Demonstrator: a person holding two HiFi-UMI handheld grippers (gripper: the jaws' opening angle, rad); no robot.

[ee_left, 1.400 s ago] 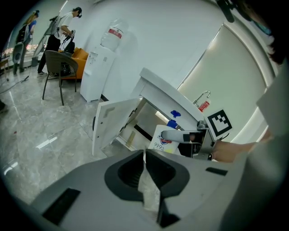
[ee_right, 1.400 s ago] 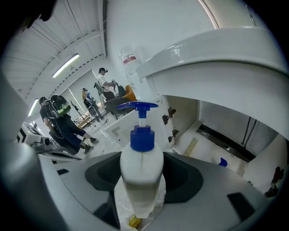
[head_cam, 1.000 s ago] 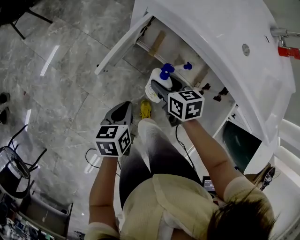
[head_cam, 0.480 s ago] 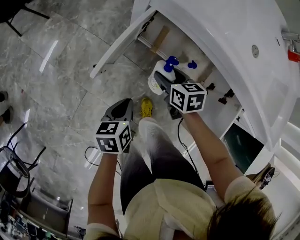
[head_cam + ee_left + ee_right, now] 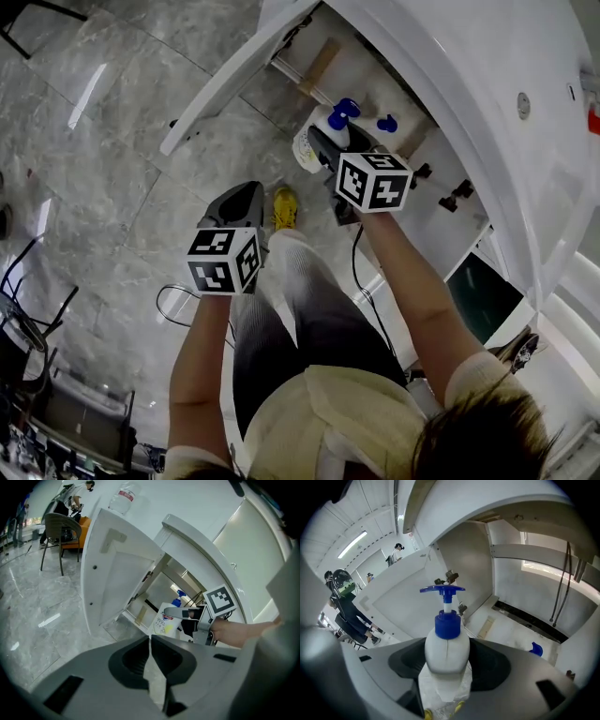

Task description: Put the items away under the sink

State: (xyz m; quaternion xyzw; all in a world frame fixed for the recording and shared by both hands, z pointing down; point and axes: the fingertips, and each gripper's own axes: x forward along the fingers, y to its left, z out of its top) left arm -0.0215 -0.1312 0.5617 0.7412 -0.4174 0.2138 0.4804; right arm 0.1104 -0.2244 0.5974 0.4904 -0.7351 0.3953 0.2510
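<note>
My right gripper [image 5: 325, 150] is shut on a white pump bottle [image 5: 311, 150] with a blue pump head, held at the open front of the cabinet [image 5: 375, 84] under the sink. In the right gripper view the bottle [image 5: 446, 656] stands upright between the jaws of the right gripper [image 5: 446, 667], its pump [image 5: 443, 590] pointing into the cabinet. From the left gripper view, the bottle [image 5: 165, 620] shows its printed label. My left gripper [image 5: 246, 195] hangs over the floor to the left, its jaws together with nothing in them [image 5: 150, 641].
The cabinet door [image 5: 225, 89] stands swung open to the left. A second blue-capped item [image 5: 536, 649] sits on the cabinet floor at the right. Pipes and hoses [image 5: 562, 583] hang inside. A person's leg and yellow shoe [image 5: 283, 208] are between the grippers.
The head view has shifted a little. The right gripper still holds the bottle at the cabinet opening; the left gripper has barely moved.
</note>
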